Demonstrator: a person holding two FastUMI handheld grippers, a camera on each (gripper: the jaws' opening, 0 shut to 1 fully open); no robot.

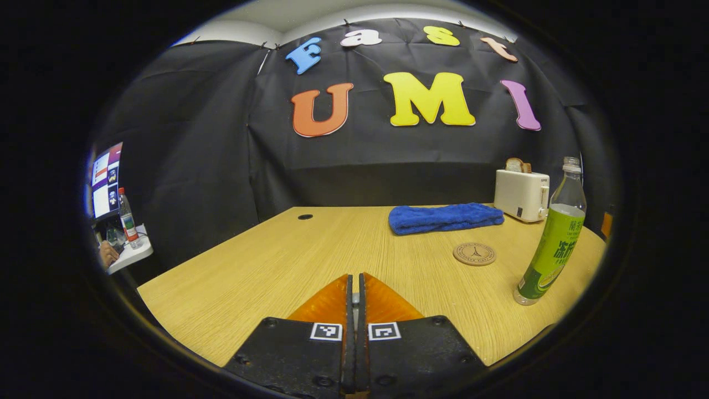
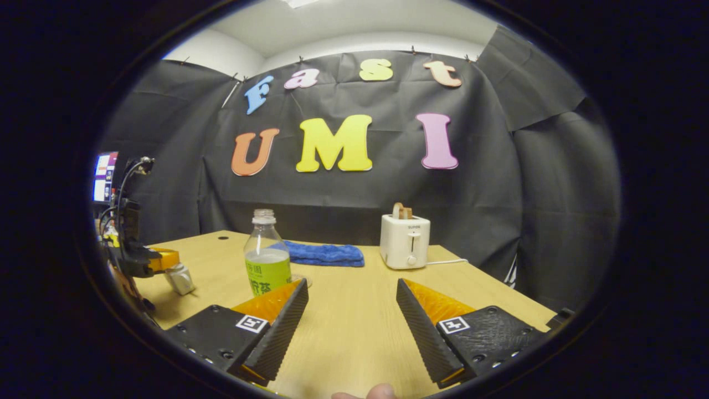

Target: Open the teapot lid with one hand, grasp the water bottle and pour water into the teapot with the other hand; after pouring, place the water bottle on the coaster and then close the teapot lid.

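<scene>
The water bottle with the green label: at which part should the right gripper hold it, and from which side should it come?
Probably the labelled middle of the water bottle, approached level from the near side. It stands upright on the table, uncapped and part full, so a side grip keeps it vertical. The right gripper is open, and the bottle stands ahead to its left.

My booth is evenly lit from overhead; in the right gripper view a bright ceiling panel (image 2: 299, 3) glows at the top edge. The wooden table (image 1: 310, 249) shows a soft sheen, no harsh glare. The bottle (image 1: 551, 244) casts only a faint shadow. Both views are sharp in the middle, but straight edges bow strongly toward the rim, where the light dims.
</scene>
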